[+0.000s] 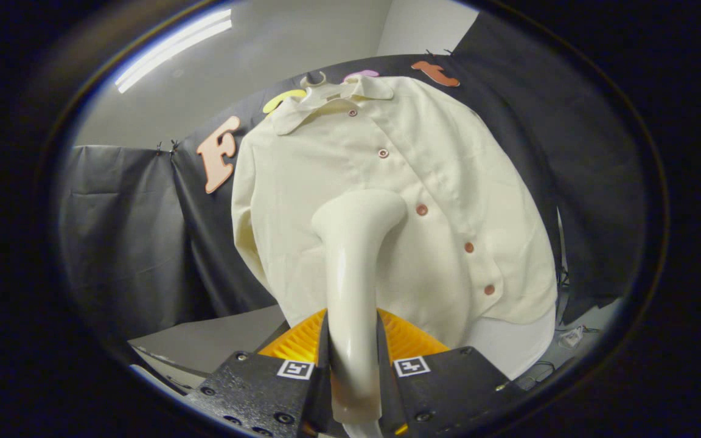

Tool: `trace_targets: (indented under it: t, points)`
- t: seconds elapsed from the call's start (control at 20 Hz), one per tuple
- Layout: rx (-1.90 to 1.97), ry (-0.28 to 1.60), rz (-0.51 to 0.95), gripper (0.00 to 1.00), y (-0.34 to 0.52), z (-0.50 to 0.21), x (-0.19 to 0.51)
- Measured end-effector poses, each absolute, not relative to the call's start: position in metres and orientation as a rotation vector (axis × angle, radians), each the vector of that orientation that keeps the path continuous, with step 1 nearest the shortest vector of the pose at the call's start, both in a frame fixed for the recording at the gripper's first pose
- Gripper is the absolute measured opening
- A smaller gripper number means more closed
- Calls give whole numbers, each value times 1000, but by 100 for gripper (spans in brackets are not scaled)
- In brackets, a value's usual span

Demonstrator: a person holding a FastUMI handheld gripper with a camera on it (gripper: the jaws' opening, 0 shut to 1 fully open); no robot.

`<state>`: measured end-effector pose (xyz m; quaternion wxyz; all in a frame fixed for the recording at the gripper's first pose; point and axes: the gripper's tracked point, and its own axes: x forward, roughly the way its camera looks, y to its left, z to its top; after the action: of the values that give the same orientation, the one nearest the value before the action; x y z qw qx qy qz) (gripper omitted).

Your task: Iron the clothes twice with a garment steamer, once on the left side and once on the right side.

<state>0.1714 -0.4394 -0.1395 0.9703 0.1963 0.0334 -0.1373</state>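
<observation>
One garment steamer [353, 267] sits squeezed between both fingers of my hand-held gripper [353, 365], which grips its handle tight. The steamer's head points up and rests against the cream shirt [448, 182], on the side of the button row nearer the dark cloth wall [125, 243]. I see the shirt hanging on a hanger [314, 82], its buttons [421, 210] done up.
</observation>
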Motion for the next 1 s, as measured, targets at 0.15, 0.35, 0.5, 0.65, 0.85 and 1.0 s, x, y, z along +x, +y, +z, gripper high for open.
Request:
trace_targets:
  t: [0.15, 0.35, 0.5, 0.65, 0.85, 1.0]
  points:
    - [414, 97, -279, 33, -440, -165, 156]
    - [459, 136, -277, 34, -439, -203, 140]
    - [493, 163, -275, 34, -441, -229, 126]
    - [513, 191, -270, 34, -441, -254, 113]
    - [533, 223, -249, 34, -435, -282, 98]
    - [563, 243, -237, 34, -434, -295, 87]
